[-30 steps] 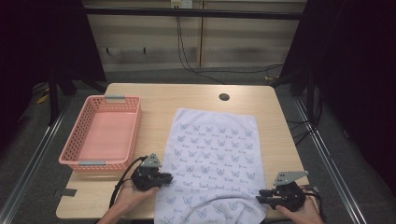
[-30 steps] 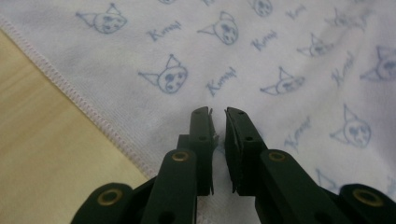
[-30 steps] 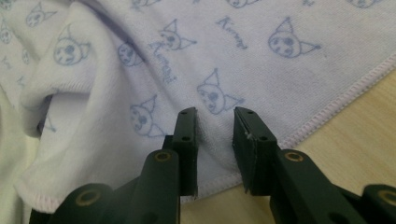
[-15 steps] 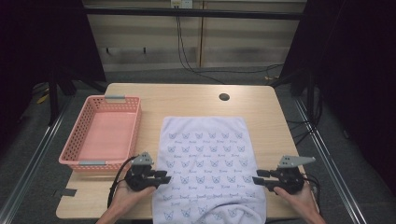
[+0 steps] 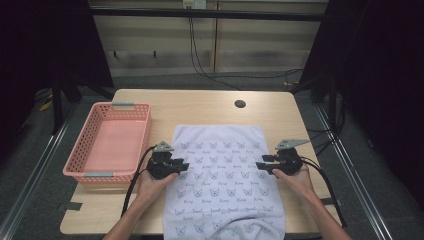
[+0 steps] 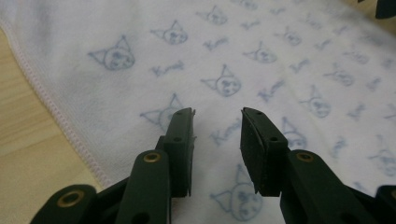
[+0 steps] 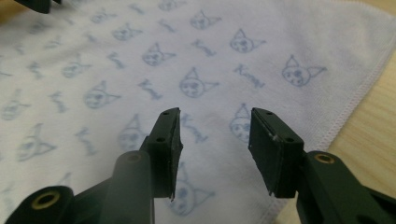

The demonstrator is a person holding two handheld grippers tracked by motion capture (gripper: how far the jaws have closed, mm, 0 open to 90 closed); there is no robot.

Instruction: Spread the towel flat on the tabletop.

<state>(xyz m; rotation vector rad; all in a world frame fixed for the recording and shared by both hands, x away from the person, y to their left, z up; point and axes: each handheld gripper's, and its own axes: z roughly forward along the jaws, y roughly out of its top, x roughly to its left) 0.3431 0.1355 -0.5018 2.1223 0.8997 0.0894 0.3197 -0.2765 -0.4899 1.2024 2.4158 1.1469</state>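
High view first, from the near edge of the table [image 5: 150,220] outward: the towel [image 5: 220,170] lies flat with its long axis running from the near edge toward the far edge, its near end hanging over that edge in a loose fold, its far end stopping short of the small round hole [image 5: 240,104] near the far edge. The left tongs [image 5: 181,167] sit over the towel's left hem, the right tongs [image 5: 262,165] over its right hem, both about midway along its length and pointing inward at each other, so each long side has its own hand close by. Both pairs have just been opening; they stand partly apart with nothing between the jaws. Left gripper view shows the left tongs [image 6: 217,140] above printed cloth, the stitched hem [image 6: 60,121] just to one side; right gripper view shows the right tongs [image 7: 215,144] likewise, the hem [image 7: 355,102] and bare wood just beyond. My guess is a fold across the long axis comes next, which needs corners, and those lie nearer or farther along each hem. The pink basket [image 5: 75,165] waits by the left edge, beside the left hand.
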